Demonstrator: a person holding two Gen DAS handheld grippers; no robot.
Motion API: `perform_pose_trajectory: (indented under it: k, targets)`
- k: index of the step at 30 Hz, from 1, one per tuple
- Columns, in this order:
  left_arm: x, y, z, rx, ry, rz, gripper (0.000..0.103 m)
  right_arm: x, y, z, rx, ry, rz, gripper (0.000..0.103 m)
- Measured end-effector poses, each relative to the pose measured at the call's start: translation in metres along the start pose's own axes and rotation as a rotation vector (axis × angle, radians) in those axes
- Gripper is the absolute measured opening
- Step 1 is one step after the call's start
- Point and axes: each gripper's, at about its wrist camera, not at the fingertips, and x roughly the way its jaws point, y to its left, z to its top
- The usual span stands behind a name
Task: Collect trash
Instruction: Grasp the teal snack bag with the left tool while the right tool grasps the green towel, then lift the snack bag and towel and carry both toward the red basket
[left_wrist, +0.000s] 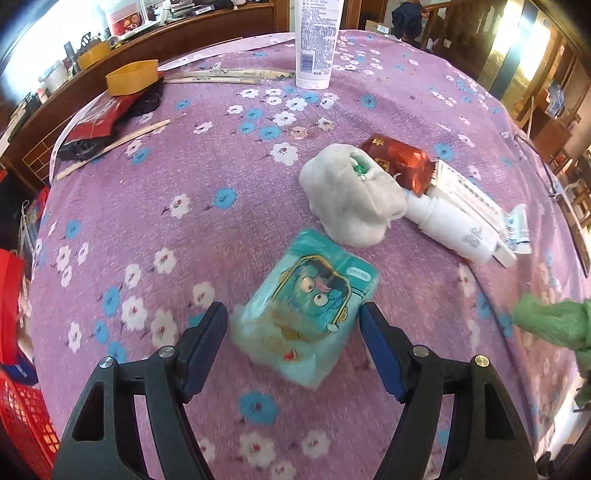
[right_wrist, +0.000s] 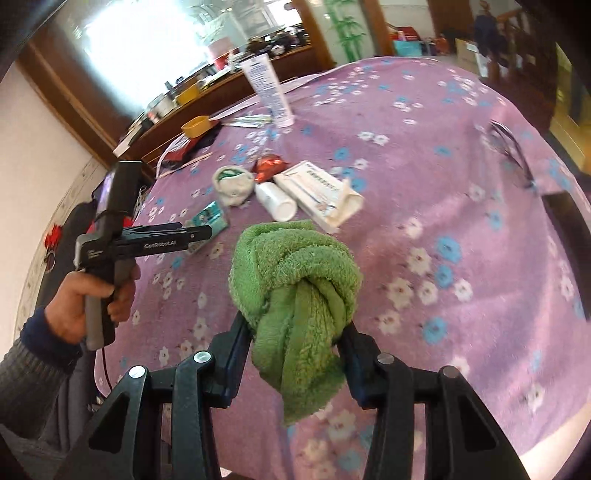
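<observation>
Right wrist view: right gripper (right_wrist: 295, 332) clamps a knotted green towel (right_wrist: 295, 273); left gripper (left_wrist: 293, 321) gapes around a tissue pack (left_wrist: 310, 295).

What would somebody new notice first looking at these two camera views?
Probably the knotted green towel, clamped between the right gripper fingers, filling the middle of the right wrist view. Next, the teal tissue pack with a cartoon face, lying on the purple flowered tablecloth between the open left gripper fingers. Behind it sits a cluster: a white crumpled wad, a red foil wrapper and a white bottle.
</observation>
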Motion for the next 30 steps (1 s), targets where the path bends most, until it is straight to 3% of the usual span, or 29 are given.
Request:
perform_pose_trajectory:
  k: [4,6,11,15,22,30]
  targets:
    - [0.006,-0.006,0.0,-0.004,-0.015,-0.004,0.065,-0.004,-0.004,-0.004,0.027,-0.003,-0.004,0.049]
    - [0.004,-0.008,-0.004,-0.005,-0.041,0.011,0.053,-0.004,-0.003,-0.006,0.034,-0.001,-0.002,0.049]
    - [-0.012,0.002,-0.019,-0.12,-0.066,-0.009,0.037,0.001,0.008,-0.005,0.013,0.001,0.005,0.049]
    - [-0.036,0.005,-0.054,-0.193,-0.093,-0.022,0.036,0.011,0.025,-0.002,-0.028,0.007,0.017,0.049]
    - [-0.083,0.003,-0.113,-0.273,-0.152,0.041,0.036,0.035,0.067,-0.003,-0.111,0.035,0.058,0.05]
    - [-0.111,0.014,-0.145,-0.296,-0.187,0.096,0.036,0.052,0.112,-0.007,-0.194,0.063,0.113,0.05]
